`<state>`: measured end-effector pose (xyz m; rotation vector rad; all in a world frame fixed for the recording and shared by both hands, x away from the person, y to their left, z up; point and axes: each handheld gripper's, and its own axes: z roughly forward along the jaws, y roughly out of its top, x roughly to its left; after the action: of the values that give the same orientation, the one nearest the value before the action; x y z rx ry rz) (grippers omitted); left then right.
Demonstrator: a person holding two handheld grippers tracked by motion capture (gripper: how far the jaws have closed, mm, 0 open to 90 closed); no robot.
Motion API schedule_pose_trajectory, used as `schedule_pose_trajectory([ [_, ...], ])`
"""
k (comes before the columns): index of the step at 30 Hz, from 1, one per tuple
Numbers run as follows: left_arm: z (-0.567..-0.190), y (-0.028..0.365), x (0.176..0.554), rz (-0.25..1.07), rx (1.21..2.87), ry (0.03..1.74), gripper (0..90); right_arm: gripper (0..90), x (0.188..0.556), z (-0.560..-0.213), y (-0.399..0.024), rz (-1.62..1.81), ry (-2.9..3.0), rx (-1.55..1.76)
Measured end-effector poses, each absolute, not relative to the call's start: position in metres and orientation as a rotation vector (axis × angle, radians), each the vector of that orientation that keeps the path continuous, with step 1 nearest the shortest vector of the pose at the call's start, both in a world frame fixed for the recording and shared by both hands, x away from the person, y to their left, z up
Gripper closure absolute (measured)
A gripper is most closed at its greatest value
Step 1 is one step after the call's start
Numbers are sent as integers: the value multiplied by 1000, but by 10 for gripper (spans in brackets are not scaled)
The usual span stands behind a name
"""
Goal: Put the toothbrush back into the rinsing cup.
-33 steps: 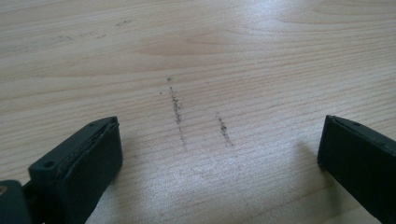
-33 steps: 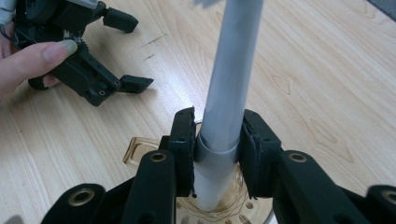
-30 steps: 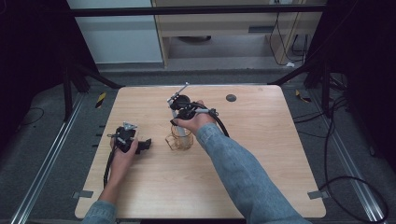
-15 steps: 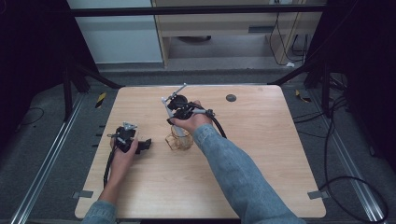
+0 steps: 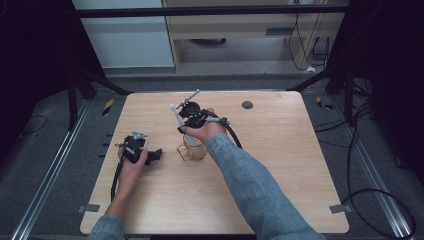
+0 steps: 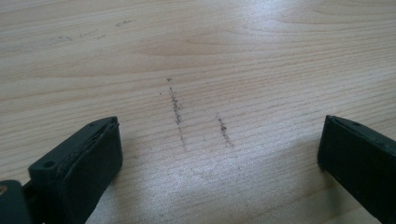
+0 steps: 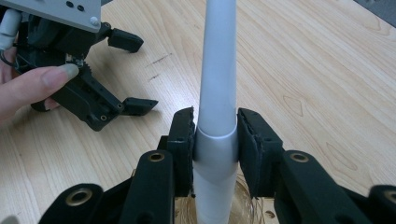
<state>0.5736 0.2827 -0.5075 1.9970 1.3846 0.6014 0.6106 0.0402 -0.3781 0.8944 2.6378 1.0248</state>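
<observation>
Left gripper [image 5: 159, 155]: rests on the wooden table [image 5: 280, 165] at the left, held in the person's left hand [image 5: 131, 165]; its jaws stand wide apart with only bare wood between them in the left gripper view [image 6: 212, 154]. It lies where it lay in both earlier high views.

Glass cup [image 5: 192, 148]: clear, upright on the table, near the middle and just right of the left gripper; its rim shows below the jaws in the right gripper view [image 7: 243, 205]. Its place matches the earlier views.

Grey-white rod [image 7: 215, 121]: a slim, tapering utensil handle; its lower end stands inside the cup, its upper end slants up and away from the person [image 5: 176, 114].

Right gripper [image 7: 215, 140]: clamped on the rod, both pads pressed to its sides at the metal collar; the hand [image 5: 200, 131] sits directly above the cup.

Change: between the earlier high views and now the right hand has shifted only slightly above the cup; the grip has not loosened.

Meaning, as a judgement: the rod appears to be at the cup but not yet let go; releasing it would likely leave it leaning on the rim.
</observation>
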Motion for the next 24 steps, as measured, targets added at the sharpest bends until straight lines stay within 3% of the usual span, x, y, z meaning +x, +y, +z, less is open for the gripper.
schedule_pose_trajectory([
  [24, -507, 283, 574, 602, 1999, 1384, 0, 560, 605, -370, 37, 1048, 2604, 877],
])
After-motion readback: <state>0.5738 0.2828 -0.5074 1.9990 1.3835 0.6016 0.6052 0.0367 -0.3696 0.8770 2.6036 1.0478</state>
